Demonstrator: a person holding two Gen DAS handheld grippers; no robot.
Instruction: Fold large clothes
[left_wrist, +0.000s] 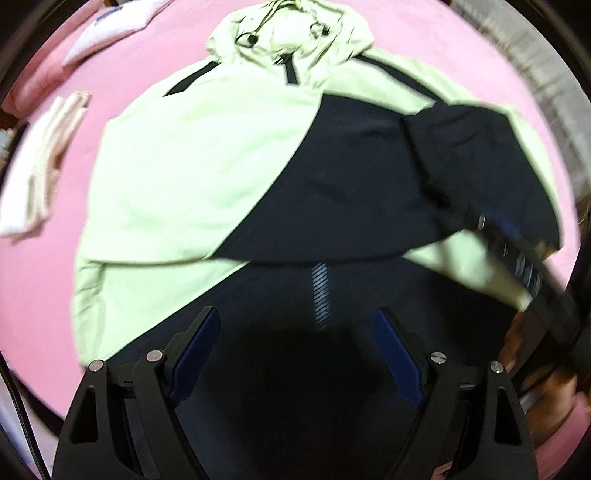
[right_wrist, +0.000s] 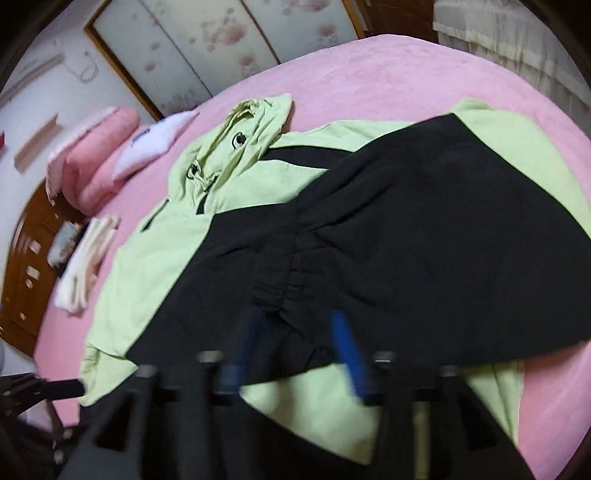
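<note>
Blurring right gripper — jaws apart astride black cuff; left gripper empty, agape.

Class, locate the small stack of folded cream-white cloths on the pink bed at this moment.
The stack of folded cream-white cloths lies on the pink bedspread at the left of both wrist views, apart from the lime-green and black hooded jacket, below the folded pink quilt.

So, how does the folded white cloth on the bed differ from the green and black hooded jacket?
The folded white cloth is small, pale and a compact stack; the green and black hooded jacket is far larger, two-coloured and spread flat, with a black sleeve folded across its front. The cloth lies near the bed's edge; the jacket fills the middle. Both rest on the pink bedcover.
</note>
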